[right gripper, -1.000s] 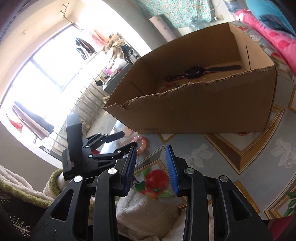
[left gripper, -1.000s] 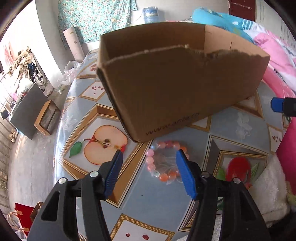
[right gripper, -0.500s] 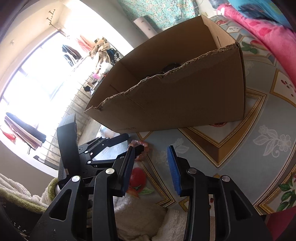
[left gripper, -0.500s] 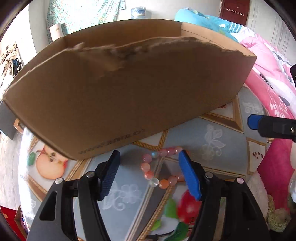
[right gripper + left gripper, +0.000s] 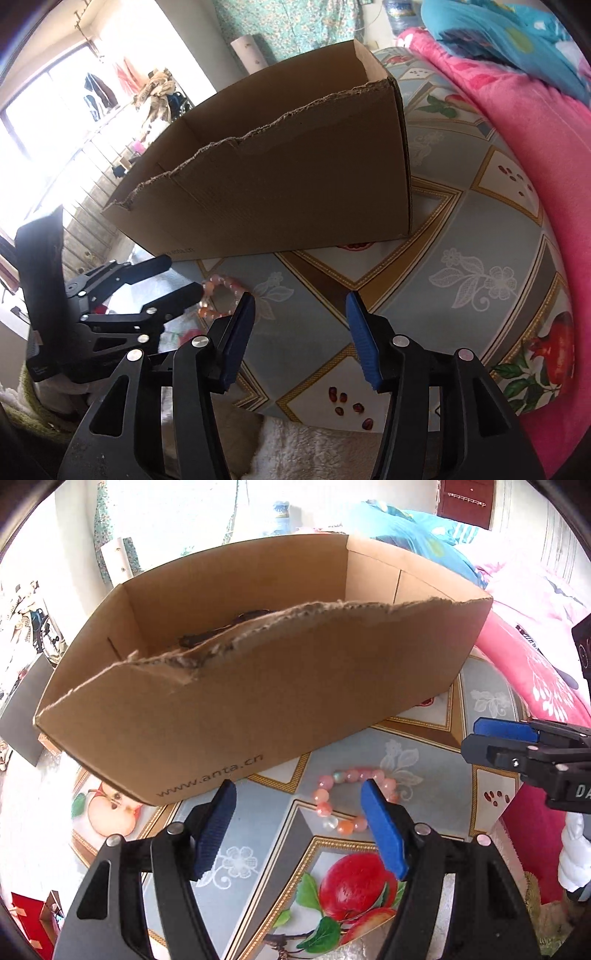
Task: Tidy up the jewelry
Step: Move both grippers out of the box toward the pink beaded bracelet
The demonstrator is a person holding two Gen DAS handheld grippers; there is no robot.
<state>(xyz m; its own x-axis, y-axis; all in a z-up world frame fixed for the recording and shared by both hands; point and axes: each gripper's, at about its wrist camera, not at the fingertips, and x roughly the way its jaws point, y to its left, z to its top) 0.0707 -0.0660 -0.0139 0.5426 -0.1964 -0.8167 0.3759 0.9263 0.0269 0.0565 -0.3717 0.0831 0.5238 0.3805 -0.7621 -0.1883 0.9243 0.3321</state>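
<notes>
Bead bracelet lies on the counter before the cardboard box; left hand-held gripper and right hand-held gripper, jaws just widening, stand apart, empty.

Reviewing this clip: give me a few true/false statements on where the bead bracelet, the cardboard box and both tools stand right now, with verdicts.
1. The bead bracelet lies on the tablecloth in front of the cardboard box. True.
2. The left tool is clamped shut on the bracelet. False: its jaws stand open, having just widened, and the pads do not press on the beads.
3. The right tool holds nothing. True: its jaws, which have just been opening, have only tablecloth between them.
4. The box is empty. False: a dark object shows over the torn front edge in the left wrist view.
5. The box's front edge is torn and ragged. True.
</notes>
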